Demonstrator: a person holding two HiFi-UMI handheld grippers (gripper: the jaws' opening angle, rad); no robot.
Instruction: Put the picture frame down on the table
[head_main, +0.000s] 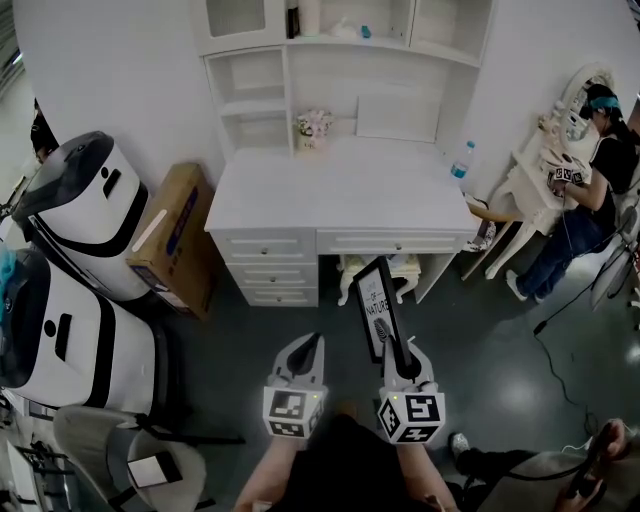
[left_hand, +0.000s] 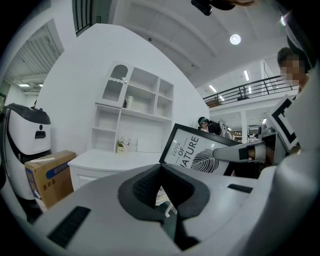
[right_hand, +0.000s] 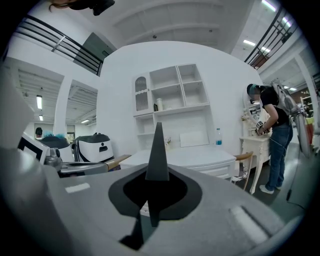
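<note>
Dark floor (head_main: 500, 340) lies open from six o'clock up to the white table (head_main: 340, 195) at twelve. A cardboard box (head_main: 170, 238) crowds the table's left edge at ten. The picture frame (head_main: 377, 305) hangs upright in the air, just short of the table's front edge. The right gripper (head_main: 398, 352) clamps its lower end. The left gripper (head_main: 312, 345) is pinched together on nothing, beside it at eleven. A water bottle (head_main: 461, 160) stands on the table's right edge.

We see the black-rimmed picture frame (head_main: 376, 305) only in part. In the head view its lower end vanishes between the jaws of the right gripper (head_main: 402, 352). In the right gripper view it stands edge-on, a thin dark sliver with its printed face hidden. In the left gripper view that gripper's grey body covers the print's right side, and we cannot read the small top word.
</note>
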